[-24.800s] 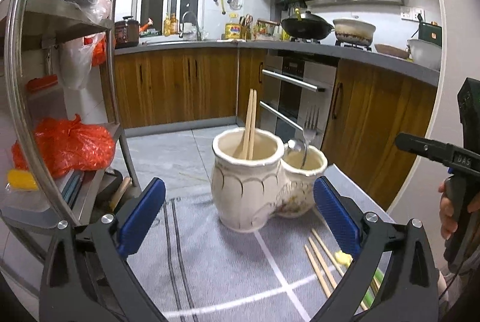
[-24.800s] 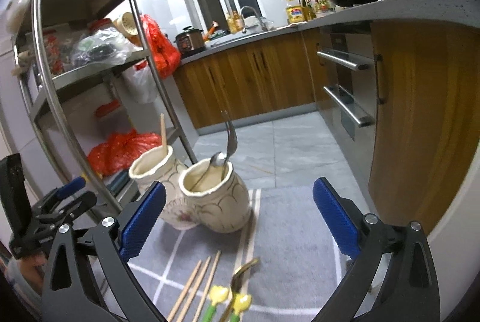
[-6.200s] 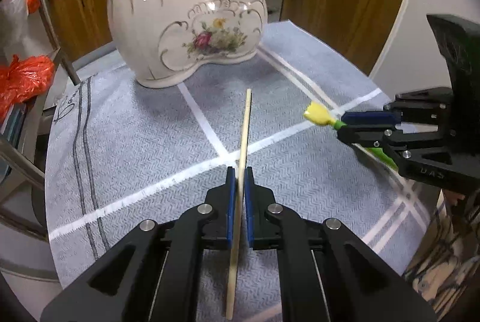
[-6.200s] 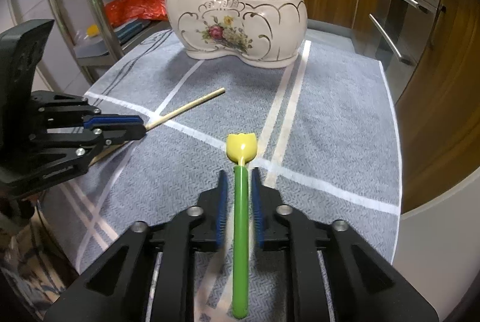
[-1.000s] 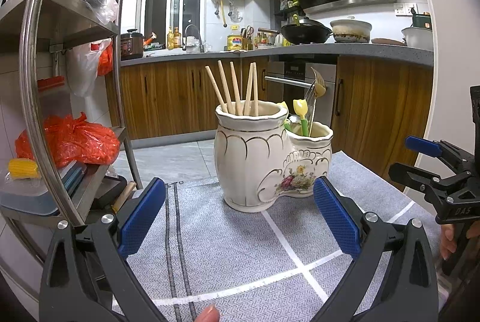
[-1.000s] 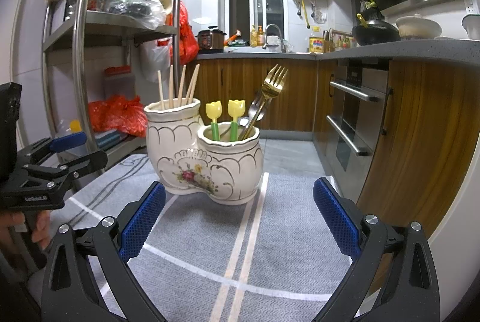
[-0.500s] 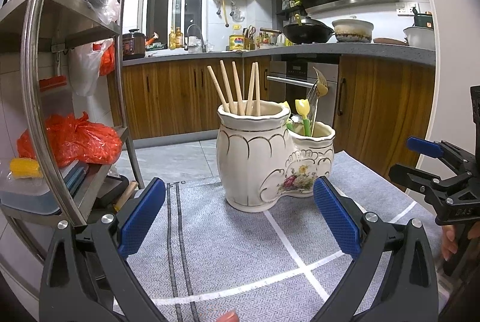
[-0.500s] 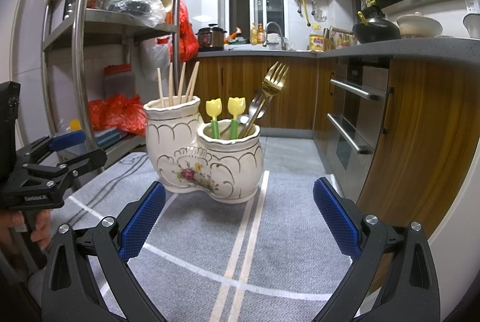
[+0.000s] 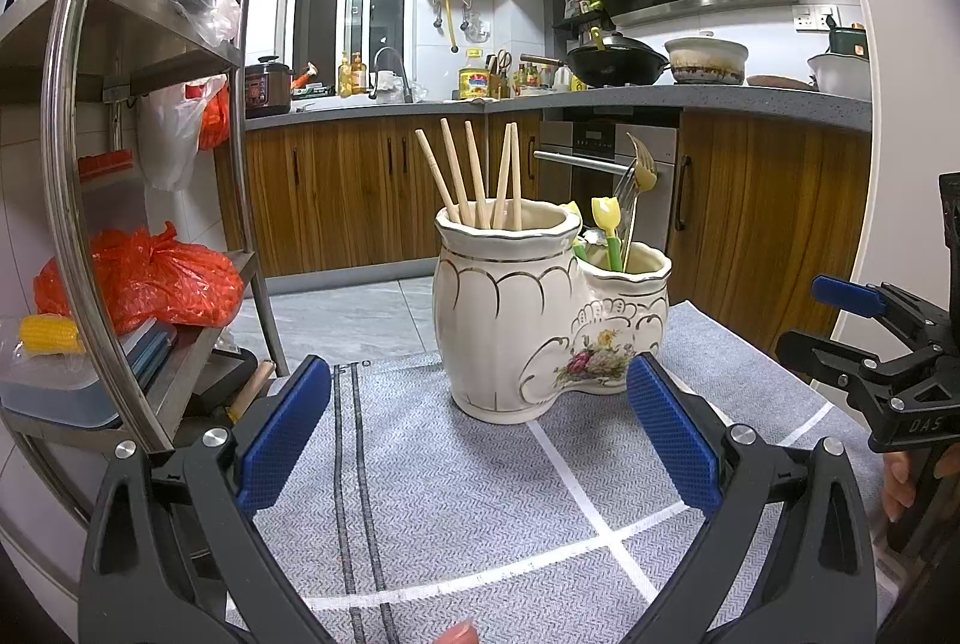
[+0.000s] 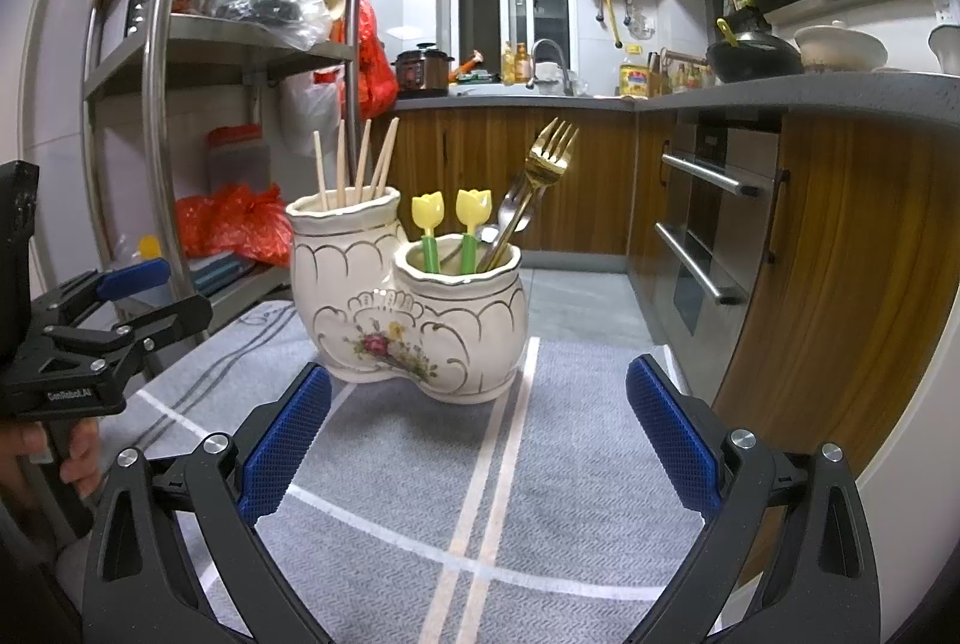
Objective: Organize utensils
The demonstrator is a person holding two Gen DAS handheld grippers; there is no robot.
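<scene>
2 grippers, both mine, both spread wide with nothing between their blue pads. I hold the left gripper [image 9: 477, 431] low over the grey cloth [image 9: 456, 494], aimed at the double ceramic holder [image 9: 540, 320], and the right gripper [image 10: 477, 431] faces the same holder from its other side. Each gripper shows at the edge of the other's view, well short of the holder and apart from it.

All the utensils stand inside the holder. Its taller pot has 5 wooden chopsticks [image 9: 477, 179] fanned upright. Its shorter pot, joined to the taller one, has 2 green sticks with yellow tulip tops [image 10: 453, 218], a gold fork [image 10: 543, 167] leaning outward with its tines up, and a silver utensil [image 10: 510, 221] tucked beside the fork; I cannot tell what kind. The holder sits on the cloth near the crossing white stripes. Behind the holder runs the wooden cabinetry [image 9: 336, 200], and beside it a metal shelf rack [image 9: 66, 176] with an orange bag [image 9: 144, 278].
</scene>
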